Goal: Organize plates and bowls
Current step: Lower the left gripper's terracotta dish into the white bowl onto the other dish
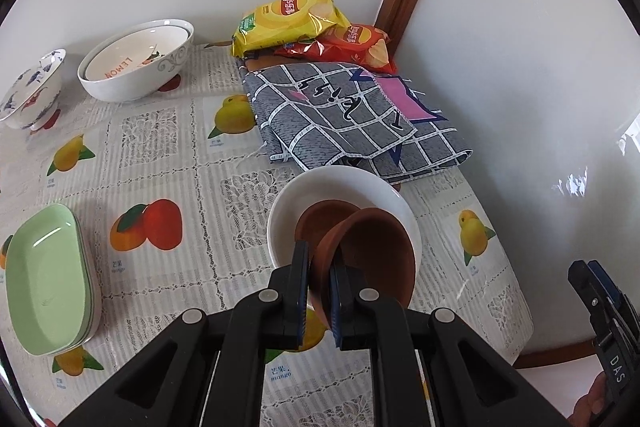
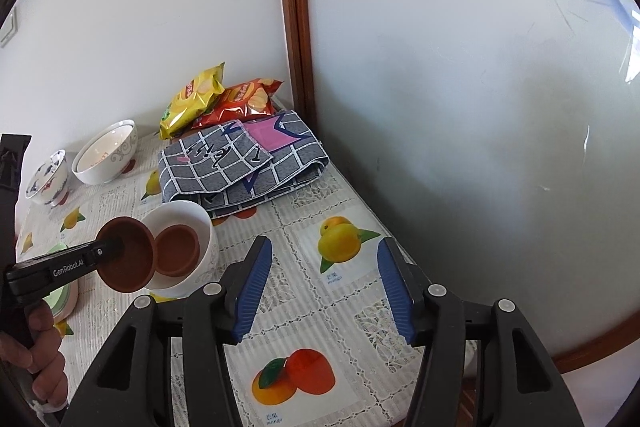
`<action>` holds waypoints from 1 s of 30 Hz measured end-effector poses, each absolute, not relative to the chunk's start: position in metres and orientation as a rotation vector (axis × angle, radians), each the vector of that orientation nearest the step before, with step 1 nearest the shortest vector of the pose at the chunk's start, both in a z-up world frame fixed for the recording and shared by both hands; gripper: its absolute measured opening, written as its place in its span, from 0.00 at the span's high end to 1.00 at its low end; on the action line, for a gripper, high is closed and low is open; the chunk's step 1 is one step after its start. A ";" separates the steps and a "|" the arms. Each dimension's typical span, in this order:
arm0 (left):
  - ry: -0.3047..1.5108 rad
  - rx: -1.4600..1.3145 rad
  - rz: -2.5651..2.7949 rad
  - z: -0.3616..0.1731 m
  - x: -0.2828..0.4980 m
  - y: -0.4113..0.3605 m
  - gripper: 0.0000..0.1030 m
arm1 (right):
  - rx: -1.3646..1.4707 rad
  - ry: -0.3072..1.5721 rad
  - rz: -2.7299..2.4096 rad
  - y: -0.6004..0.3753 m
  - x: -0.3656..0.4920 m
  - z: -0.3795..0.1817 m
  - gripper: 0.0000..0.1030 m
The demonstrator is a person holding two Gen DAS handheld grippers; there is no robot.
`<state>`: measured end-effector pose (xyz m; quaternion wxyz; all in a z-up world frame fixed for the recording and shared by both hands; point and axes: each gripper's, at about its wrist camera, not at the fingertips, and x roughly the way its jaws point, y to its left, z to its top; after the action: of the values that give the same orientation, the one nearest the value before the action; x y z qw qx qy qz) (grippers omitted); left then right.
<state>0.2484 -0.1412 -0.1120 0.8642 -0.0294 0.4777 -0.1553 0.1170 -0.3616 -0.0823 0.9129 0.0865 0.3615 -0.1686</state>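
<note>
Left gripper clamps a brown bowl by its rim, tilted over the white bowl just ahead. Right gripper is open with nothing between its jaws, above the fruit-print tablecloth. White walls meet at a corner beyond.

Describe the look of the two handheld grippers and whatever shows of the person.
Both grippers are black plastic with silver pivot bolts and ribbed blue finger pads. The left gripper carries white GenRobot.AI lettering; the right gripper shows white letters DAS. A bare hand shows; no sleeve visible.
</note>
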 end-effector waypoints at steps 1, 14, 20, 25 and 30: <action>1.003 -0.061 -0.324 -0.114 0.251 -0.142 0.91 | 0.180 0.748 -0.344 -0.362 0.119 -0.084 0.46; 1.053 -0.066 -0.316 -0.142 0.285 -0.151 0.90 | 0.214 0.822 -0.320 -0.371 0.144 -0.120 0.46; 1.062 -0.076 -0.327 -0.149 0.293 -0.153 0.90 | 0.218 0.846 -0.310 -0.369 0.151 -0.132 0.46; 1.074 -0.092 -0.336 -0.155 0.297 -0.153 0.88 | 0.238 0.861 -0.289 -0.369 0.156 -0.136 0.46; 1.069 -0.103 -0.346 -0.155 0.298 -0.152 0.88 | 0.221 0.861 -0.279 -0.365 0.159 -0.137 0.46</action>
<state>0.2976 -0.1521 -0.1554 0.8449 -0.0489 0.5068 -0.1640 0.1588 -0.3647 -0.1368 0.8934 0.1066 0.4151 -0.1345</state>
